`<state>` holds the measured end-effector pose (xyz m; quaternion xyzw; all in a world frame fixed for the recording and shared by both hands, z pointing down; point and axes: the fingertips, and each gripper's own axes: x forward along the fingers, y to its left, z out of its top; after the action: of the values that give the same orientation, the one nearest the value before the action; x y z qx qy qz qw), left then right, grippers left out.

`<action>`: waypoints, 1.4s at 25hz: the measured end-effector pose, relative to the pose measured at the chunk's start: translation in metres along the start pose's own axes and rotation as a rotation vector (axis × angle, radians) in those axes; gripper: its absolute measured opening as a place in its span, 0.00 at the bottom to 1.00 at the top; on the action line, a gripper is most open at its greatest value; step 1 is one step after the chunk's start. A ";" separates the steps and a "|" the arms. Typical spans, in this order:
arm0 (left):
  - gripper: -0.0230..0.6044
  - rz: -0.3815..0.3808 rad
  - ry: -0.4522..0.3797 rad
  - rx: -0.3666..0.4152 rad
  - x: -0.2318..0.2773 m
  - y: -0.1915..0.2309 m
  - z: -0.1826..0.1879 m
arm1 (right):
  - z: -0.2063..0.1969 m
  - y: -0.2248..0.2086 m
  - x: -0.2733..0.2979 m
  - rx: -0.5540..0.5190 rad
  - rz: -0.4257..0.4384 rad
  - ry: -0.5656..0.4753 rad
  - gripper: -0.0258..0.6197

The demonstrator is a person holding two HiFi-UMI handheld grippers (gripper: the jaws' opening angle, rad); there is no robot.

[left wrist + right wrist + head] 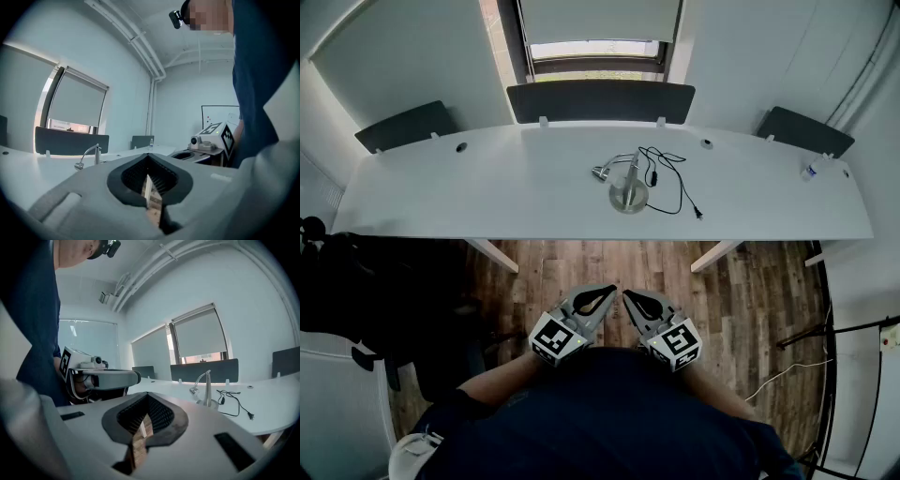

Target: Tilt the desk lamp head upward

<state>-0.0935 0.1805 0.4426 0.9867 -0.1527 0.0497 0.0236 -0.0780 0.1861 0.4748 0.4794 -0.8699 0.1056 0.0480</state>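
A small silver desk lamp [625, 182] stands on the white desk [487, 202], right of centre, its round base near the front edge. The curved neck bends left and the lamp head [599, 173] hangs low over the desktop. The lamp also shows in the left gripper view [88, 155] and in the right gripper view [203, 387]. Both grippers are held close to the person's body, well short of the desk and above the wooden floor. The left gripper [598, 298] is shut and empty. The right gripper [639, 302] is shut and empty too.
A black power cord [670, 178] with its plug lies loose on the desk right of the lamp. A small bottle [811, 171] stands at the desk's far right. Dark divider panels [600, 100] line the back edge. A black chair [366, 291] sits at the left.
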 end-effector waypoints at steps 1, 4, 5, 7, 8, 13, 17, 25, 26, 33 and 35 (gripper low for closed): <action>0.05 0.002 0.002 0.000 0.003 0.001 -0.002 | -0.001 -0.003 0.000 -0.001 0.002 0.000 0.05; 0.05 0.010 0.009 0.000 0.012 0.004 -0.005 | -0.002 -0.012 0.000 -0.003 0.008 -0.001 0.05; 0.05 0.014 0.012 0.002 0.016 0.005 -0.005 | -0.002 -0.015 0.000 -0.002 0.010 -0.001 0.05; 0.05 0.020 0.011 0.003 0.023 0.005 -0.003 | -0.002 -0.021 -0.001 -0.003 0.018 0.002 0.05; 0.05 0.022 0.009 -0.003 0.027 0.004 -0.003 | -0.002 -0.024 -0.002 -0.004 0.023 0.004 0.05; 0.05 0.040 0.015 0.017 0.045 0.001 -0.001 | -0.002 -0.039 -0.009 -0.008 0.048 0.001 0.05; 0.05 0.076 0.033 0.001 0.061 -0.002 -0.004 | -0.002 -0.057 -0.018 -0.025 0.058 -0.001 0.06; 0.05 0.153 0.059 0.009 0.095 -0.015 -0.007 | -0.010 -0.102 -0.039 -0.022 0.057 0.000 0.06; 0.05 0.158 0.066 0.011 0.098 -0.015 -0.008 | -0.011 -0.108 -0.039 -0.024 0.048 0.007 0.06; 0.05 0.175 0.052 -0.003 0.116 0.007 -0.006 | -0.007 -0.132 -0.019 -0.044 0.046 0.041 0.06; 0.05 0.173 0.049 -0.001 0.119 0.022 -0.004 | -0.004 -0.139 -0.007 -0.050 0.038 0.049 0.06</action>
<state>0.0126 0.1238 0.4601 0.9683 -0.2369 0.0755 0.0234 0.0431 0.1212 0.4967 0.4585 -0.8799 0.0965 0.0794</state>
